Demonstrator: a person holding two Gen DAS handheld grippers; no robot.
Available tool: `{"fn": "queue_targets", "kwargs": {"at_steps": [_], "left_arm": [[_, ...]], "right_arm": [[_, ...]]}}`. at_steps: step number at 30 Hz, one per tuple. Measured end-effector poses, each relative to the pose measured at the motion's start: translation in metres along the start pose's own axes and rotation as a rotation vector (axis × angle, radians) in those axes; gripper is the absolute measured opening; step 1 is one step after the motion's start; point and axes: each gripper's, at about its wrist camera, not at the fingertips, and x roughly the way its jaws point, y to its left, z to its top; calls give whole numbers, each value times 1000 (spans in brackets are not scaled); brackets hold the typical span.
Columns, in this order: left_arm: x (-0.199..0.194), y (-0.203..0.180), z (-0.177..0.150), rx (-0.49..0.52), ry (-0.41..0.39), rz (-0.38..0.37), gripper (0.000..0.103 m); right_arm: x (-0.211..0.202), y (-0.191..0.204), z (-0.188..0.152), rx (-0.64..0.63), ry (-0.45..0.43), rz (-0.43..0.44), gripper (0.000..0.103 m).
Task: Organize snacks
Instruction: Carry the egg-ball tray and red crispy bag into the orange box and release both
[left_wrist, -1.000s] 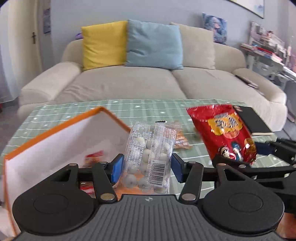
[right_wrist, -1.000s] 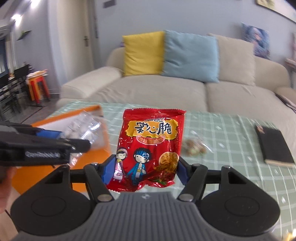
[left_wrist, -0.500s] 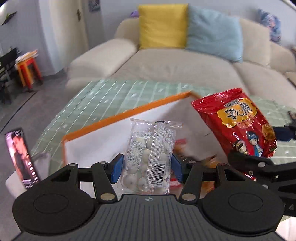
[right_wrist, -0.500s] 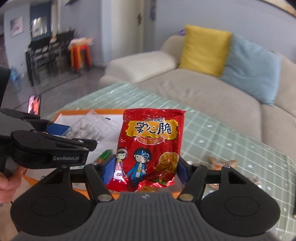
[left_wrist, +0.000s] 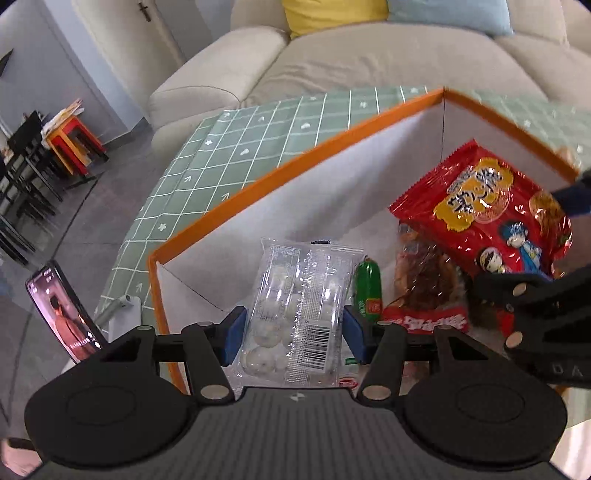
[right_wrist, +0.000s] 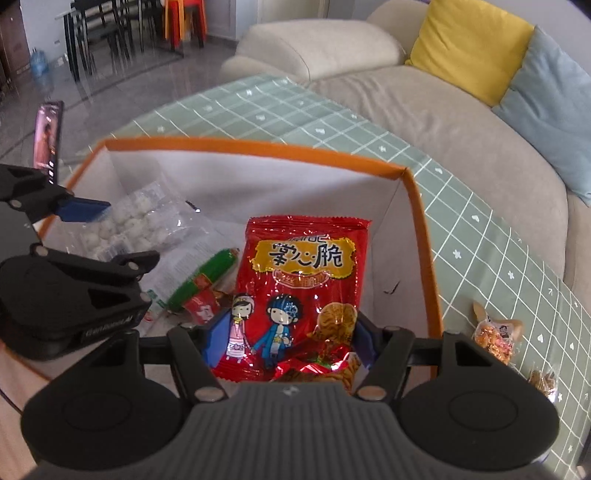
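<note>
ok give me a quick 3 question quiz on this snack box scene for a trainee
1. True or false: the left gripper is shut on the clear packet of white balls.
2. Which packet is the right gripper holding over the orange-rimmed box? A) green sausage stick B) red crisp noodle bag C) clear packet
3. Fill in: two small snack packets lie outside the box on the green checked ____.

Key:
1. True.
2. B, the red crisp noodle bag; the green sausage stick already lies in the box.
3. Tablecloth; one of them is the orange snack packet.
</note>
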Motion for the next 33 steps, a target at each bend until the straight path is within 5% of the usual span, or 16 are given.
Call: {"fn": "queue_targets", "kwargs": {"at_steps": [19, 25, 33], "left_arm": [[30, -7, 2, 62, 98, 37, 75], [21, -10, 2, 71, 63, 52, 89], [-1, -14, 4, 60, 14, 57, 89]], "right_arm": [[33, -2, 3, -4, 78, -31, 66], [25, -4, 0, -6, 68, -45, 77], [-2, -13, -5, 15, 13, -61, 78]]}}
